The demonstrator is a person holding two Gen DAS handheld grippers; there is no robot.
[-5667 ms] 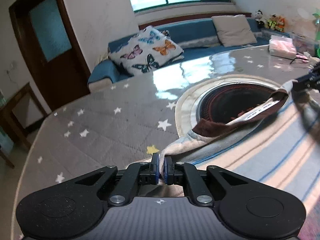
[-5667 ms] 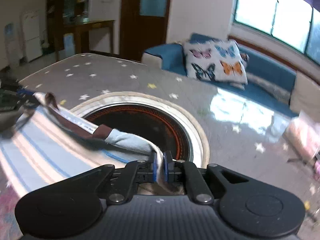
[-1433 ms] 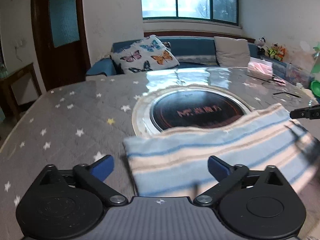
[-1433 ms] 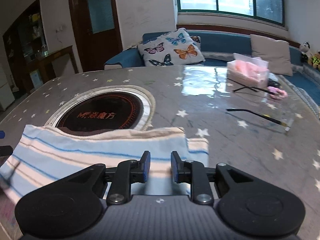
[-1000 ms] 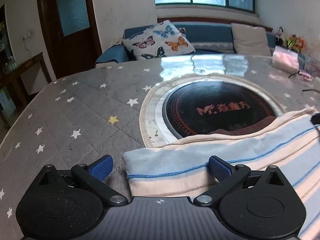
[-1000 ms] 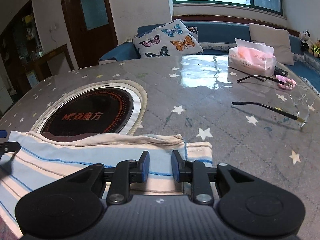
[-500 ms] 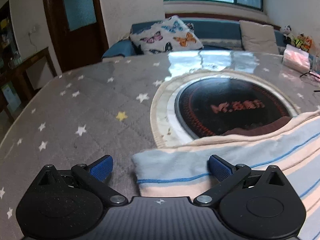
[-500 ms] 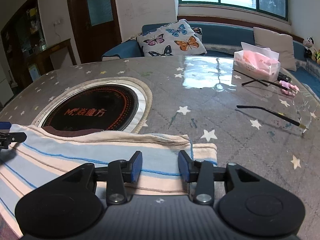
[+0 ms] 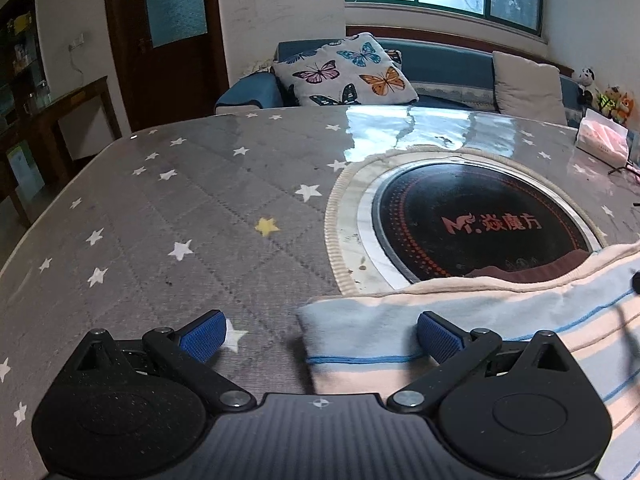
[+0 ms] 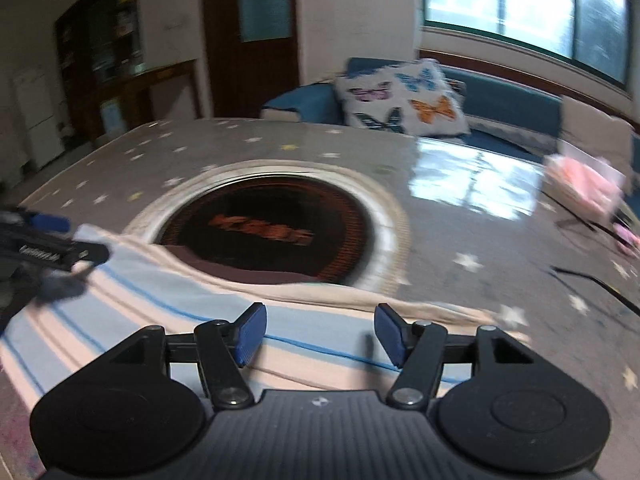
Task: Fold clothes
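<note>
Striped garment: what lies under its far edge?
The striped garment overlaps the near rim of the round black cooktop set in the table; that covered rim section is hidden.

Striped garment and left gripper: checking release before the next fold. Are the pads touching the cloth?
Apart. The left wrist view shows the left gripper wide open, its pads clear of the striped garment.

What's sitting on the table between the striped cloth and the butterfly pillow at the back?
A round black cooktop set into the table, then bare starred tabletop. The striped cloth overlaps its near edge; the butterfly pillow lies beyond. The left wrist view shows it best.
</note>
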